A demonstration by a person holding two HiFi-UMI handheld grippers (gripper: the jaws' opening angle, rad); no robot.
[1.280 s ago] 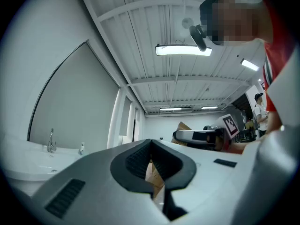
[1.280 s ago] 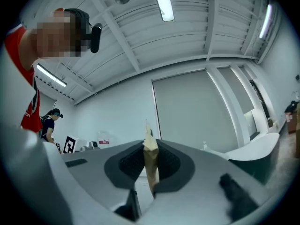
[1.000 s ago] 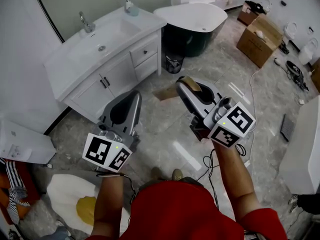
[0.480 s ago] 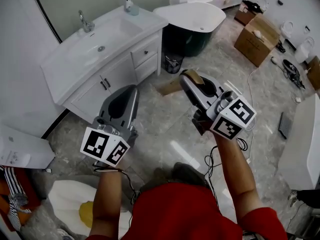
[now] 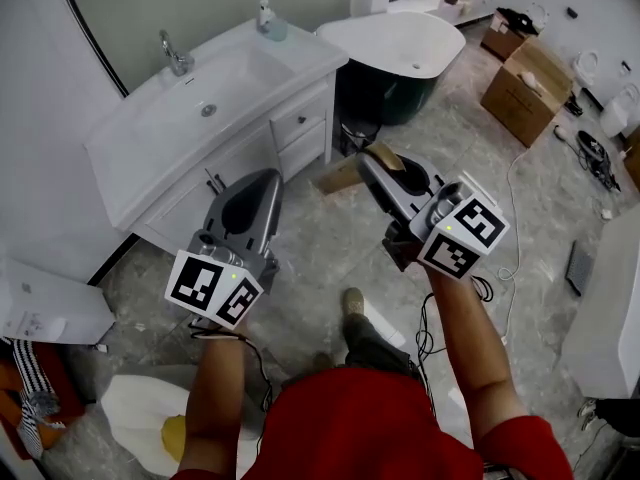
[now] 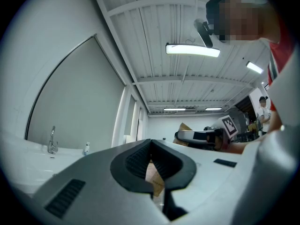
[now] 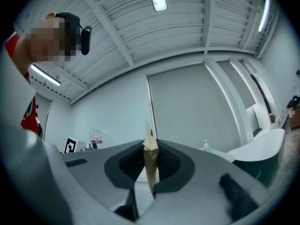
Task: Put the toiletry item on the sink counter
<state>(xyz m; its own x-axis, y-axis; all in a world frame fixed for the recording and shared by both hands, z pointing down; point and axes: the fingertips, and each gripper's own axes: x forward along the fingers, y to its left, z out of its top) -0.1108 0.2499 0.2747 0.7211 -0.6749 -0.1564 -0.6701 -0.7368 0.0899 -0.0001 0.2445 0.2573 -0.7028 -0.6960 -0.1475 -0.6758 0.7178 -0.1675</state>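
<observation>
A thin tan packet [image 5: 384, 155] stands edge-on between the jaws of my right gripper [image 5: 373, 160], which is shut on it; in the right gripper view the packet [image 7: 150, 159] sticks up past the pads of that gripper [image 7: 149, 149]. My left gripper [image 5: 262, 180] hangs beside it, jaws closed with nothing gripped [image 6: 151, 143]. Both are held over the floor, in front of the white sink counter [image 5: 130, 158] at the upper left. The counter has a basin [image 5: 205, 93], a faucet [image 5: 175, 53] and a soap bottle [image 5: 266, 18].
A white bathtub [image 5: 400, 38] stands right of the counter, with a small bin [image 5: 352, 136] between them. Cardboard boxes [image 5: 525, 83] lie at the far right. Cables [image 5: 430, 328] trail on the tiled floor. A white box [image 5: 45, 303] sits at the left.
The person has stepped forward, a foot now showing below the grippers. The counter sits slightly lower and nearer in the view. Both grippers keep their pose, and the right one still holds the packet.
</observation>
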